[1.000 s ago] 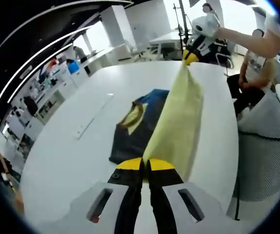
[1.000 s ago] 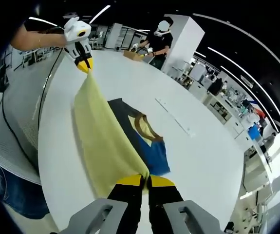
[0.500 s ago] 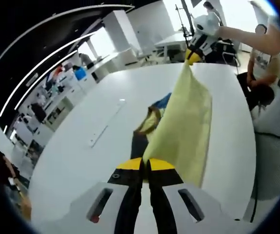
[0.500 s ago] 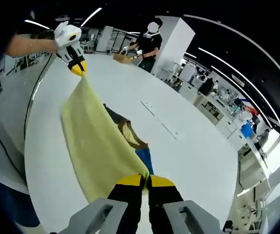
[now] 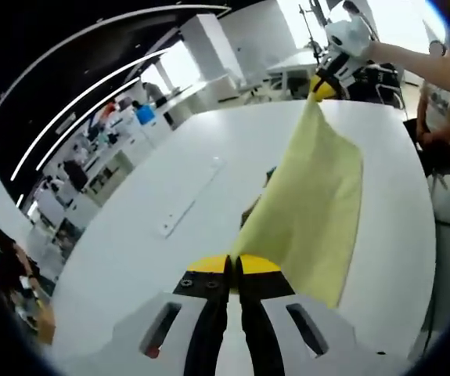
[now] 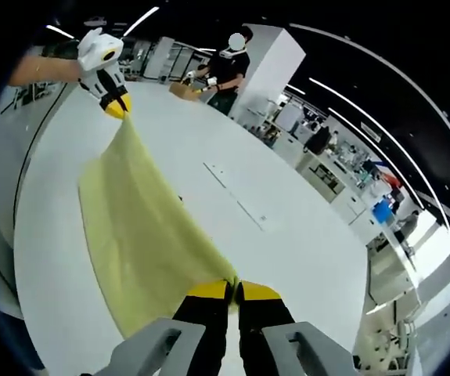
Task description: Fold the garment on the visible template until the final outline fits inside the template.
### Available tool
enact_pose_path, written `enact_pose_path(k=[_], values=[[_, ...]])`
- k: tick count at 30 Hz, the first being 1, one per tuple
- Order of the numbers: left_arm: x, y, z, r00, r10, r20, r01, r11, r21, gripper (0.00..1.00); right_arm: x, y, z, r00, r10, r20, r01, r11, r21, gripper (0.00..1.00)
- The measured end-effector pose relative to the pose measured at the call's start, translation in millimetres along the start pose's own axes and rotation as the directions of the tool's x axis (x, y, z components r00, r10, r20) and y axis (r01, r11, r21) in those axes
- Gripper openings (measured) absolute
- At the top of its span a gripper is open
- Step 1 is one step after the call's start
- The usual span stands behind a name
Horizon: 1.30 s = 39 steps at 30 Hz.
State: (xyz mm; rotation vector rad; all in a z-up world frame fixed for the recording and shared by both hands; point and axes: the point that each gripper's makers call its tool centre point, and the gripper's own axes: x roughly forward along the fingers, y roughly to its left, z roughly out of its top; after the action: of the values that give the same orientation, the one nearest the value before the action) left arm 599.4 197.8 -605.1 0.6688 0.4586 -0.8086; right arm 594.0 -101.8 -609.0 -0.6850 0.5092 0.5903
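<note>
Left gripper view has our left gripper [image 5: 233, 270] at six o'clock with its jaws pinched together on one corner of the yellow garment [image 5: 311, 211], while the right gripper [image 5: 328, 84] up at one o'clock is clamped on the far corner. Between them the cloth hangs in the air as a taut sheet above the white table [image 5: 154, 204]. Right gripper view gives the mirror of it: the sheet [image 6: 142, 235] runs from our own closed jaws [image 6: 233, 291] at six o'clock up to the left gripper [image 6: 115, 106] at eleven o'clock. To fold well, we should keep the top edge stretched and level, carry both corners across together, and lower them evenly so no crease gets trapped. We should also check where the template lies before setting down, since we cannot make it out here; a dark scrap [image 5: 257, 205] peeks past the sheet's edge, probably the blue and black piece. Compared with a second ago, that piece is now almost wholly hidden behind the yellow, and the table's groove [image 5: 189, 207] sits nearer the centre.
</note>
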Motion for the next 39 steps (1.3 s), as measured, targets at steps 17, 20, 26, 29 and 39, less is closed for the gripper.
enact_pose_path(k=[17, 20, 26, 29, 39], values=[[67, 13.4, -38.0, 0.995, -0.039, -0.096, 0.032, 0.997, -0.076, 0.0, 68, -12, -32.0, 0.996, -0.015, -0.09, 0.024, 0.996, 0.09, 0.0], [81, 8.0, -49.9, 0.987, -0.093, -0.133, 0.07, 0.982, -0.173, 0.0, 83, -15, -37.7, 0.994, -0.022, -0.105, 0.035, 0.992, 0.121, 0.0], [97, 14.6, -59.3, 0.986, -0.089, -0.142, 0.061, 0.98, -0.191, 0.0, 101, -10, -49.4, 0.989, 0.0, -0.147, 0.02, 0.991, 0.132, 0.0], [106, 14.4, -63.8, 0.984, -0.091, -0.151, 0.062, 0.98, -0.187, 0.0, 110, -10, -56.9, 0.986, 0.013, -0.167, 0.009, 0.992, 0.126, 0.0], [126, 12.6, -78.5, 0.977, -0.1, -0.189, 0.072, 0.986, -0.148, 0.01, 132, -4, -77.4, 0.977, 0.059, -0.206, -0.035, 0.992, 0.121, 0.01]])
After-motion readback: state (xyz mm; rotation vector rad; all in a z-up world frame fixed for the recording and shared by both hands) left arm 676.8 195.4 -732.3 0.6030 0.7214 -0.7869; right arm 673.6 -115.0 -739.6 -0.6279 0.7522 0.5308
